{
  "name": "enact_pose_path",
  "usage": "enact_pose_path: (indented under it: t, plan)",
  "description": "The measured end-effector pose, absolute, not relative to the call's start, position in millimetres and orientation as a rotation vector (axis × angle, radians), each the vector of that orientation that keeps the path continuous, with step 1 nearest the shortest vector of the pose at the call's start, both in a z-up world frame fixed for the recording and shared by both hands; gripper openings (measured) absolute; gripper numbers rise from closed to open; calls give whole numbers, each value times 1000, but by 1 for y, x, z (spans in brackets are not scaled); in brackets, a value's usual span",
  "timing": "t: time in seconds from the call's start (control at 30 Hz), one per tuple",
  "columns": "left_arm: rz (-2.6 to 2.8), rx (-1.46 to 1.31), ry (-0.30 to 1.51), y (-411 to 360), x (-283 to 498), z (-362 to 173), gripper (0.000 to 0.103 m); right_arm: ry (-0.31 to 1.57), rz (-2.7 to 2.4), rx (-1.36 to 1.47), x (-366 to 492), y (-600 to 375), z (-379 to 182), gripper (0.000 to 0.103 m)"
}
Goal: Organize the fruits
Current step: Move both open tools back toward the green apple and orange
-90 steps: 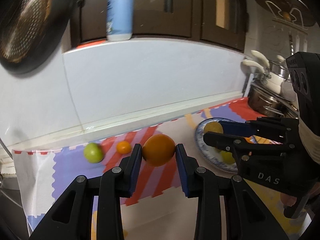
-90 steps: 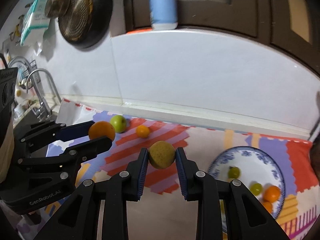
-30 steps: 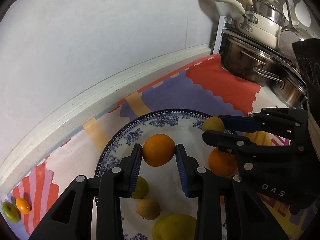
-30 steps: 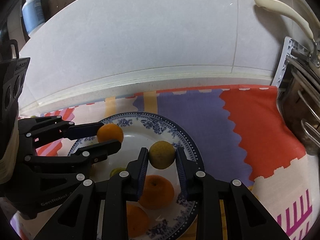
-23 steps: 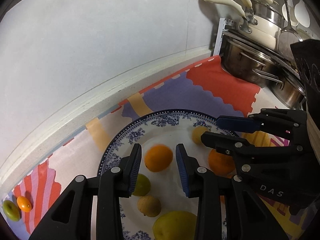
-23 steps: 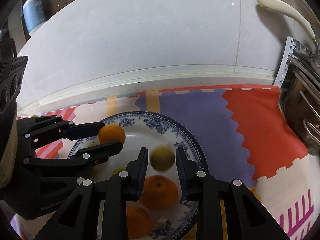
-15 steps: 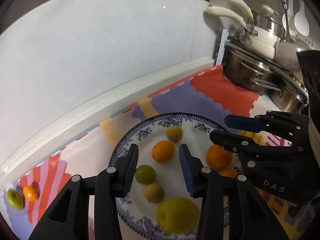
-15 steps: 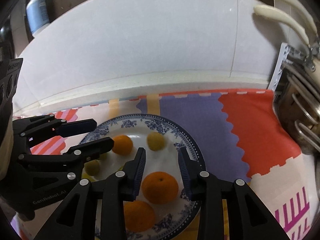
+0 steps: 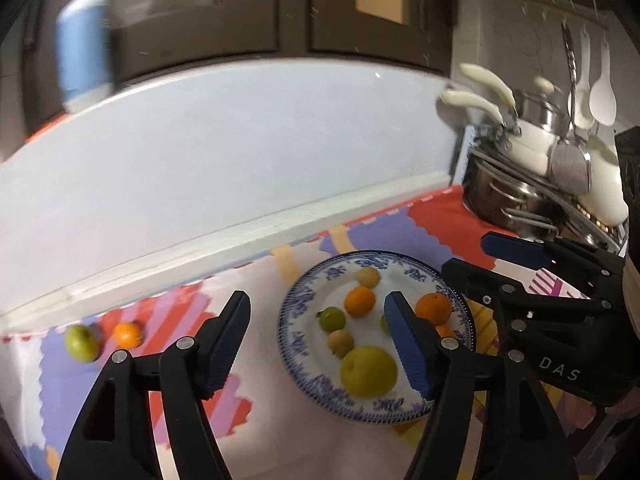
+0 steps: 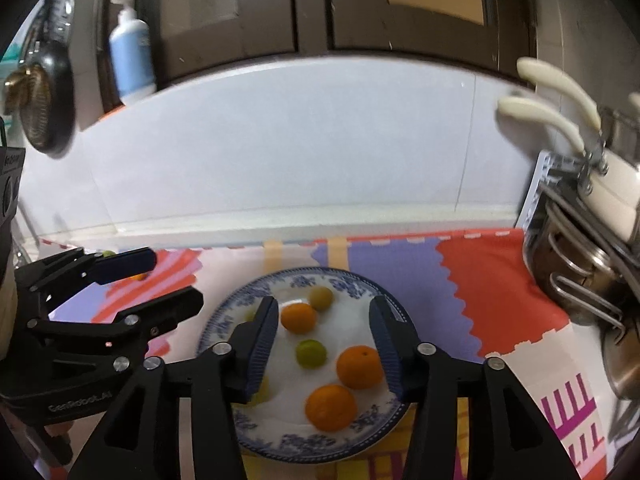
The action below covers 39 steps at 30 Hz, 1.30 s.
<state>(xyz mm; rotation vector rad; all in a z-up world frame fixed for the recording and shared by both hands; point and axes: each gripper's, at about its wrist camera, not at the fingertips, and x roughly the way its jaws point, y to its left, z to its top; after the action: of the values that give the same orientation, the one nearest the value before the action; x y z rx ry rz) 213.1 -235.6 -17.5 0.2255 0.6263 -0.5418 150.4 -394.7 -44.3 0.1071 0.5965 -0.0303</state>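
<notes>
A blue-and-white plate [image 9: 304,300] [image 10: 360,280] holds several fruits, among them an orange [image 9: 360,301] [image 10: 298,318] and a small yellow-brown fruit [image 9: 368,276] [image 10: 322,298]. My left gripper [image 9: 318,320] is open and empty, raised above the plate's left side. My right gripper [image 10: 323,334] is open and empty above the plate; it also shows in the left wrist view [image 9: 472,258]. A green fruit [image 9: 81,342] and a small orange fruit [image 9: 127,334] lie on the mat at far left.
A colourful mat [image 9: 436,220] covers the counter. Stacked steel pots with cream handles [image 9: 516,184] [image 10: 576,264] stand at the right. A white backsplash [image 9: 240,152] runs behind. A blue bottle [image 10: 130,64] stands on the ledge and a strainer [image 10: 40,116] hangs at left.
Both grippers opened, left the orange and the yellow-brown fruit on the plate, then rose and drew back. The jaws have opened wider since half a second ago.
</notes>
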Motion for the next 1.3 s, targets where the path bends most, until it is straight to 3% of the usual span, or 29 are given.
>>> enact_pose_path:
  t: [0.13,0.3,0.8,1.3]
  plan:
    - [-484,189,595,-210,197,-7,76,556,-21,101,137,-379,-33,65]
    - [-395,173,542,-175,176,5,84,528,-1,83,127,-355,-22,70]
    - [-243,134,460,-81,128,27,92,484,95,62,104,-272,0,70]
    - [-158,160,450,-12,133,23,94,476,124,26,112,-200,5,70]
